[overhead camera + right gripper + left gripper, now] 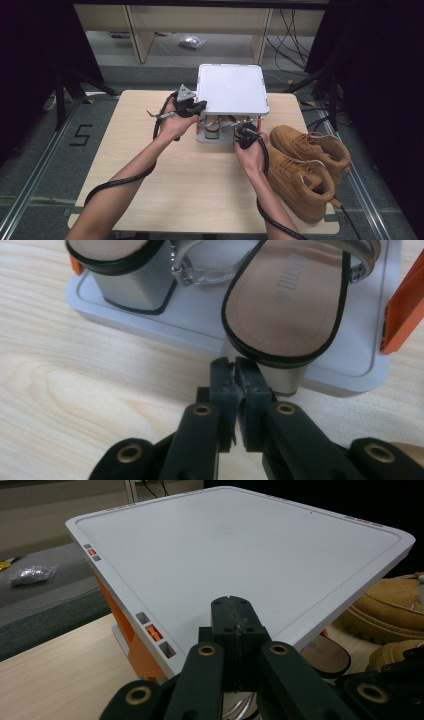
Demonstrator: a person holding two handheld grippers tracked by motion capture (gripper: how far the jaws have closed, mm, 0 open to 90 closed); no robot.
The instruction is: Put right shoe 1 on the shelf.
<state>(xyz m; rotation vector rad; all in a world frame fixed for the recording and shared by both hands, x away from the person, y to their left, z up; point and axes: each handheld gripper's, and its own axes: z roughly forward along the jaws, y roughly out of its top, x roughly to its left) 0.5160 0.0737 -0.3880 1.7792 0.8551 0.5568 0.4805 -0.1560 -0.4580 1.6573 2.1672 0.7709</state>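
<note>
A white two-level shoe rack [232,90] with orange posts [405,310] stands at the table's far edge. My left gripper [200,106] is at the front left corner of its top shelf [235,555]. In the left gripper view the jaws [233,600] rest shut over that shelf with nothing in them. A pair of block-heeled sandals [285,305] sits on the lower shelf [150,325]. My right gripper [234,362] points at the nearer sandal's heel, just short of it, jaws together but for a thin slit, holding nothing. It is seen from above [239,129] at the rack's front.
Two tan lace-up boots [300,165] lie on the table's right side, close to my right forearm; one [395,605] lies beyond the rack. A crumpled plastic bag [192,41] lies on the floor behind. The pale wooden table [150,170] has free room at left and front.
</note>
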